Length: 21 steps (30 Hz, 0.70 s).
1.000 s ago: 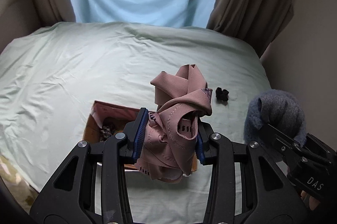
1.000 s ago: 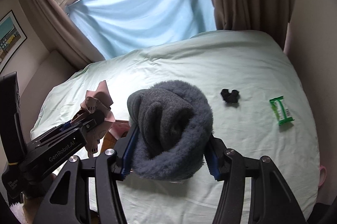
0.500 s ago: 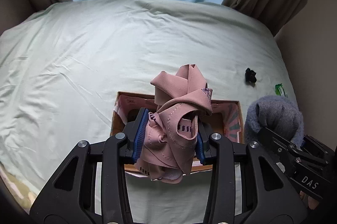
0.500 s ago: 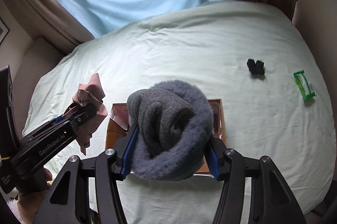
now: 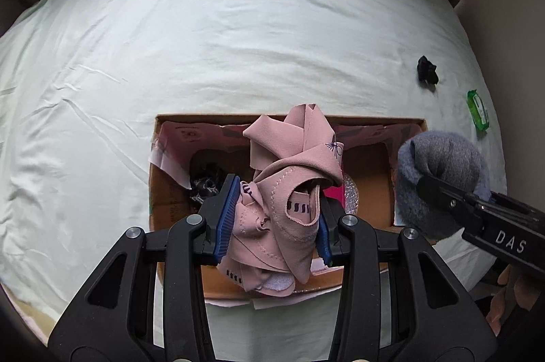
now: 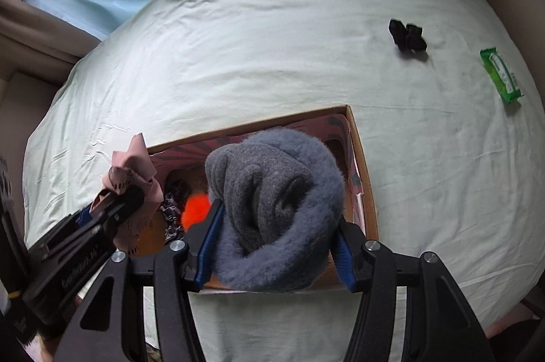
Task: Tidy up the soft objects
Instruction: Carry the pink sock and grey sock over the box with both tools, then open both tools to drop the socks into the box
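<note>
Pink garment [image 5: 286,198], bunched, sitting low centre of the left wrist view; left gripper [image 5: 274,219] is pinching it between its blue pads. Grey fleece item [image 6: 276,208], rolled and fuzzy, filling the lower centre of the right wrist view; right gripper [image 6: 276,246] is clamping it from both sides. Cannot tell what kind of garment either is.

Both bundles are hanging over the open cardboard box [image 5: 170,191], pink one above its middle, grey one above its right end. Inside the box: a dark patterned cloth [image 6: 175,205] and something bright orange [image 6: 196,207], both at the left of the box floor.

Step in hand, by my reading: carrying both soft items to the box for dropping in. Next move is calling for lowering each bundle past the rim, then spreading the jaws so the cloth falls free; the pink fabric may be snagging on a pad.

Outward on the pale green bedsheet [image 6: 272,38]: small black item [image 6: 407,35] upper right, green packet [image 6: 501,74] far right, print too small to read.

Writing: "DAS" on the right gripper's body in the left view; "GenRobot.AI", partly blurred, on the left gripper's body in the right view. A small dark logo on the pink garment, unreadable.
</note>
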Available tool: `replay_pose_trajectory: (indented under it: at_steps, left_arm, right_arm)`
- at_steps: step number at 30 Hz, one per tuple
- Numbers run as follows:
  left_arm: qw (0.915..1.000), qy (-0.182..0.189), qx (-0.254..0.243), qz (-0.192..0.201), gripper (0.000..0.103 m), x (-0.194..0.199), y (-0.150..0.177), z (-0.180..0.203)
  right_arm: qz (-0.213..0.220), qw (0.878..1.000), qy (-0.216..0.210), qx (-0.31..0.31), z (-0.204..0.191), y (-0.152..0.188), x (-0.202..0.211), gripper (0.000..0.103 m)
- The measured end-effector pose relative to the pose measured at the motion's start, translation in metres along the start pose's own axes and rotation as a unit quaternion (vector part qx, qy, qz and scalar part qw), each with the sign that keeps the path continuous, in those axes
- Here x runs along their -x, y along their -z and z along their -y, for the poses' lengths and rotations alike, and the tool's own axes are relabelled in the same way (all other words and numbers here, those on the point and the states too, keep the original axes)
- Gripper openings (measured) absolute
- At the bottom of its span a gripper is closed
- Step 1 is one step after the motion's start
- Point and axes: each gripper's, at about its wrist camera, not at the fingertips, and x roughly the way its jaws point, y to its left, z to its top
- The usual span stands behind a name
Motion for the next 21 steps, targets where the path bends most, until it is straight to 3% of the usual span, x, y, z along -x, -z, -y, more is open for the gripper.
replay_pose_trajectory:
  at_steps: [7,10,11,13,14,15,16,21]
  left_arm:
    - [0.9988,-0.021,-0.031,-0.030,0.036,-0.029,-0.002,-0.001]
    - [0.9986,-0.014,-0.038,-0.034,0.036,-0.033,-0.006,0.003]
    - [0.9986,-0.009,-0.040,-0.035,0.040,-0.033,-0.008,0.004]
    - [0.9978,0.002,-0.050,-0.044,0.074,-0.036,-0.010,0.008]
    - [0.9972,-0.007,-0.057,-0.048,0.103,-0.037,-0.009,0.010]
    - [0.9968,-0.016,-0.063,-0.045,0.103,-0.037,-0.008,0.011]
    - [0.9961,-0.024,-0.071,-0.047,0.103,-0.036,-0.007,0.012]
    - [0.9956,-0.028,-0.070,-0.056,0.103,-0.031,0.002,0.007]
  right_arm:
    - [-0.031,0.999,0.005,-0.024,0.012,-0.013,-0.030,0.054]
    - [-0.043,0.999,0.011,-0.029,0.017,-0.017,-0.040,0.054]
    - [-0.046,0.998,0.010,-0.034,0.019,-0.017,-0.042,0.057]
    - [-0.053,0.998,0.010,-0.045,0.023,-0.018,-0.047,0.066]
    - [-0.054,0.997,0.013,-0.047,0.022,-0.019,-0.048,0.078]
    - [-0.052,0.998,0.018,-0.044,0.021,-0.019,-0.049,0.094]
    - [-0.048,0.998,0.023,-0.040,0.021,-0.019,-0.049,0.098]
    - [-0.034,0.999,0.012,-0.038,0.021,-0.018,-0.044,0.099]
